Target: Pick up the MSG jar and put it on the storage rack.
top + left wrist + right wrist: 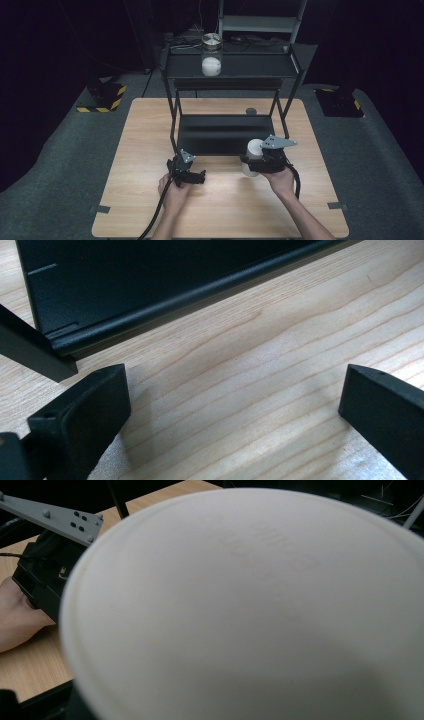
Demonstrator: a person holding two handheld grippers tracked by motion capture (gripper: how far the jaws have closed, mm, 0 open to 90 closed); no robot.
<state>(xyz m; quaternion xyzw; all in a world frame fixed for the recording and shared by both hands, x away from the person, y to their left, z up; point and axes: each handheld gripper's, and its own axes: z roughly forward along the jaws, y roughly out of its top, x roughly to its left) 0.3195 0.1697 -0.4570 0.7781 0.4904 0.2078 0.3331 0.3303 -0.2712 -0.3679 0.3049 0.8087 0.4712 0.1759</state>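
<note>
Near edge of the wooden table (220,215): two forearms enter from the bottom of the high view, each hand holding a gripper.

Left hand (173,192) holds the left gripper (192,176) low over the tabletop, just in front of the shelf's lower left corner. In the left gripper view its jaws are spread wide, one at each lower corner of the view, with bare wood grain between them and nothing held. Beyond them, the front lip of the black lower tray (165,295) and a slanted black leg (35,352) of the rack.

Right hand (281,181) holds the right gripper (250,162), pointing left across the table. A white container (254,156) sits in its jaws, tipped off upright, just at the front right edge of the lower tray. In the right gripper view the white round face (260,610) of this container is very close to the lens, blurred, with faint raised lettering that cannot be read. The jaws themselves are hidden behind it; from the high view they appear pressed against its sides. At the left of that view, farther off, the left gripper's grey plate (55,517) and a bit of the left hand.

Middle: black two-level metal rack (230,100) standing on the table. Lower tray (225,135) bare. A small dark round mark (251,111) on the table behind it.

Far: on the upper shelf (250,67), a clear glass jar (211,55) with a metal lid, upright, white contents in the lower half. Dark floor and stands beyond.
</note>
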